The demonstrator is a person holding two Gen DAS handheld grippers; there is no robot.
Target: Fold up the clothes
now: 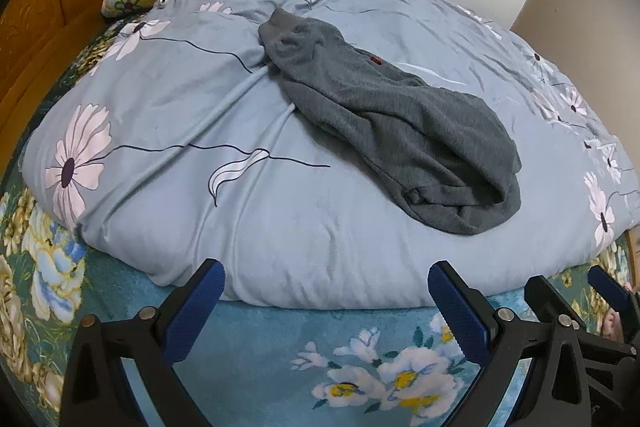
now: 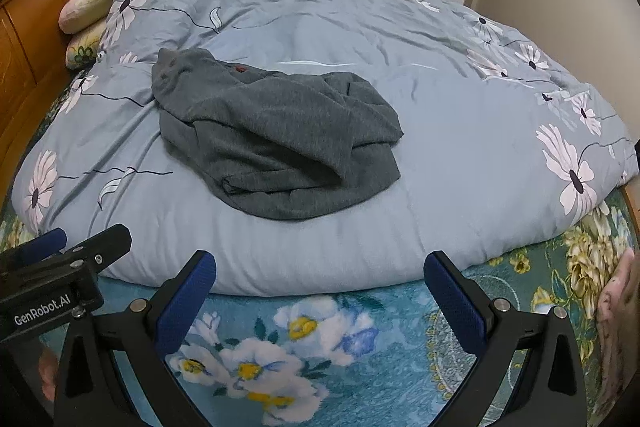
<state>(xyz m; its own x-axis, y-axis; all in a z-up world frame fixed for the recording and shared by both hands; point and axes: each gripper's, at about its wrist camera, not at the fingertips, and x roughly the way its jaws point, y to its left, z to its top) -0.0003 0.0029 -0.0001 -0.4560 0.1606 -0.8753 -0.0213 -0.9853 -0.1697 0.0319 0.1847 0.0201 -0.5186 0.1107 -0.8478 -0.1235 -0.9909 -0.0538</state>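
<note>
Grey sweater [image 2: 276, 135] is lying crumpled in a heap on the blue flowered duvet [image 2: 460, 155], on the bed. Left gripper [image 1: 326, 285] and right gripper [image 2: 320, 277] both hover near the duvet's edge, spread wide, nothing in them.

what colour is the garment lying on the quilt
Dark grey garment, with a small red tag; clearest in the right wrist view.

Grey garment [image 1: 392, 119] (rumpled) on the duvet [image 1: 200, 115]
</note>
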